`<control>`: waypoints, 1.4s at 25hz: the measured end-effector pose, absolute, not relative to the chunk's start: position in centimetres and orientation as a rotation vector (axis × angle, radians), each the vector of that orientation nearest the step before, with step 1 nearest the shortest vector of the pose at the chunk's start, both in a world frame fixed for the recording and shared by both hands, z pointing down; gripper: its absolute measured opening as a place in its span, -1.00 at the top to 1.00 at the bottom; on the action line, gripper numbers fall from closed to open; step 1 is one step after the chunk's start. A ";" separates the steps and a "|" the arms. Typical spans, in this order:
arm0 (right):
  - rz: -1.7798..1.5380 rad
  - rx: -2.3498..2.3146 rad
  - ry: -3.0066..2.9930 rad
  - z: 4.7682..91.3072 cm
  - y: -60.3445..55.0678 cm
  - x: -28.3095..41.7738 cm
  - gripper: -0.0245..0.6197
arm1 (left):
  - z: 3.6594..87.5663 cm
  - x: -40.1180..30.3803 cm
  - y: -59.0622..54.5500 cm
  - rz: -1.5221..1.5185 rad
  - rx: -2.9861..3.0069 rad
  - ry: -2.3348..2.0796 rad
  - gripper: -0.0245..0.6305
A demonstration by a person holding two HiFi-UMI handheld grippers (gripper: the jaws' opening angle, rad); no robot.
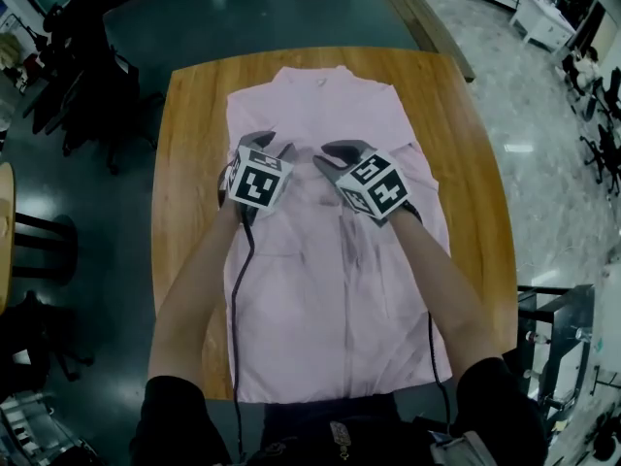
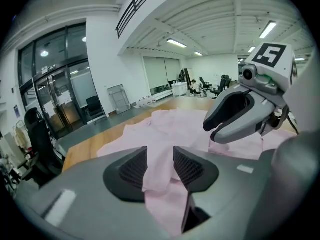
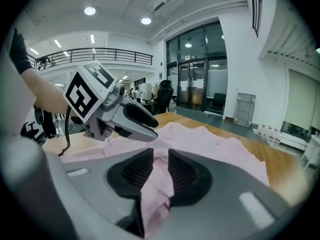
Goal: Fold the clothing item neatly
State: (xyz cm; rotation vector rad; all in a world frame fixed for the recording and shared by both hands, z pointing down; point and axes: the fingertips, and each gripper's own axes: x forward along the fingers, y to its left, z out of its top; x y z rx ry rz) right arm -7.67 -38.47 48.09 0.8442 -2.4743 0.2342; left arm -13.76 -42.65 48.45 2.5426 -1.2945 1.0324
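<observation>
Nearest the camera, the person's bare forearms (image 1: 194, 299) reach out from dark sleeves over the near edge of the table (image 1: 189, 163), and a black cable (image 1: 236, 299) runs back along the left one. The pink shirt (image 1: 330, 299) lies spread flat on the wooden table, its hem at the near edge and its collar (image 1: 320, 74) at the far end. Both tools rest side by side on the upper middle of the shirt, each pointing away from the person. The left gripper (image 1: 267, 144) has a raised fold of pink cloth standing between its fingers (image 2: 131, 170). They stand moderately apart and are not clamped on the cloth, which lies loosely in the gap. The right gripper (image 1: 335, 153), just beside it, has its fingers (image 3: 137, 171) set narrow and pressed on a similar ridge of the shirt, which bunches up between the ribbed pads. Each gripper view shows the other tool lying on the cloth close by. Past the grippers the shirt's shoulders and collar lie smooth. Beyond the table's far edge there is a dark grey floor (image 1: 252, 8), with office chairs (image 1: 97, 95) off to the left. Tall glass doors (image 2: 55, 104) line the hall wall in the distance.
</observation>
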 end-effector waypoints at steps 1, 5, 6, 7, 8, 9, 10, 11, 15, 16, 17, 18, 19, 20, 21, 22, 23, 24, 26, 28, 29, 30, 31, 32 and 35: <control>0.224 0.826 -2.475 48.2 -38.6 -8.9 0.65 | 48.4 -15.1 -42.8 1.032 2.527 -1.315 0.39; 0.157 0.742 -2.465 48.9 -39.1 -14.1 0.65 | 48.8 -20.2 -43.5 1.032 2.462 -1.380 0.40; 0.135 0.719 -2.454 49.4 -39.1 -15.4 0.65 | 49.1 -21.4 -43.6 1.033 2.445 -1.389 0.40; 0.111 0.701 -2.439 49.9 -39.2 -16.4 0.65 | 49.5 -22.5 -43.8 1.034 2.431 -1.393 0.40; 0.087 0.689 -2.418 50.5 -39.3 -17.3 0.54 | 49.8 -23.4 -44.0 1.033 2.422 -1.394 0.40; 0.062 0.684 -2.393 51.0 -39.5 -18.0 0.43 | 50.2 -24.1 -44.3 1.031 2.417 -1.392 0.41; 0.034 0.685 -2.364 51.5 -39.8 -18.6 0.34 | 50.6 -24.7 -44.5 1.029 2.413 -1.386 0.41; 0.004 0.688 -2.334 52.0 -40.3 -18.9 0.29 | 51.0 -25.1 -44.8 1.025 2.412 -1.378 0.41; -0.049 0.681 -2.228 54.2 -41.9 -19.7 0.27 | 52.8 -25.3 -45.7 1.007 2.420 -1.323 0.41; -0.047 0.681 -2.211 54.7 -42.2 -19.5 0.32 | 53.4 -25.0 -45.8 1.009 2.421 -1.305 0.41; -0.042 0.685 -2.202 54.8 -42.5 -19.2 0.46 | 53.9 -24.7 -45.9 1.018 2.424 -1.288 0.41; -0.034 0.696 -2.202 54.7 -42.8 -18.9 0.71 | 54.3 -24.5 -46.0 1.032 2.425 -1.276 0.41; -0.020 0.713 -2.214 54.5 -43.0 -18.5 0.83 | 54.8 -24.4 -46.2 1.048 2.424 -1.269 0.41; 0.003 0.736 -2.233 54.1 -43.2 -18.0 0.85 | 55.3 -24.5 -46.3 1.064 2.417 -1.266 0.41; 0.031 0.762 -2.256 53.8 -43.4 -17.5 0.86 | 55.8 -24.6 -46.2 1.078 2.404 -1.266 0.44; 0.060 0.795 -2.277 53.4 -43.6 -16.7 0.86 | 56.3 -24.7 -46.0 1.091 2.388 -1.269 0.45; 0.090 0.833 -2.296 52.9 -43.9 -15.7 0.86 | 56.6 -24.8 -45.8 1.104 2.373 -1.272 0.46; 0.122 0.875 -2.316 52.3 -44.3 -14.5 0.86 | 56.8 -24.9 -45.7 1.118 2.360 -1.279 0.47; 0.186 0.955 -2.349 51.0 -45.0 -12.0 0.86 | 56.9 -25.0 -45.5 1.150 2.341 -1.294 0.49; 0.235 1.021 -2.361 50.2 -45.5 -9.5 0.86 | 56.9 -25.2 -45.4 1.190 2.319 -1.309 0.51; 0.256 1.051 -2.359 50.0 -45.6 -8.2 0.86 | 57.0 -25.4 -45.4 1.209 2.307 -1.317 0.52; 0.279 1.081 -2.355 49.9 -45.8 -6.8 0.86 | 57.1 -25.5 -45.3 1.226 2.294 -1.324 0.52; 0.305 1.111 -2.350 50.0 -45.9 -5.5 0.86 | 57.2 -25.6 -45.2 1.241 2.281 -1.330 0.53; 0.332 1.139 -2.343 50.1 -45.9 -4.2 0.86 | 57.3 -25.7 -45.2 1.253 2.266 -1.336 0.54; 0.400 1.193 -2.315 51.0 -45.8 -0.9 0.86 | 57.8 -26.0 -45.0 1.283 2.219 -1.358 0.55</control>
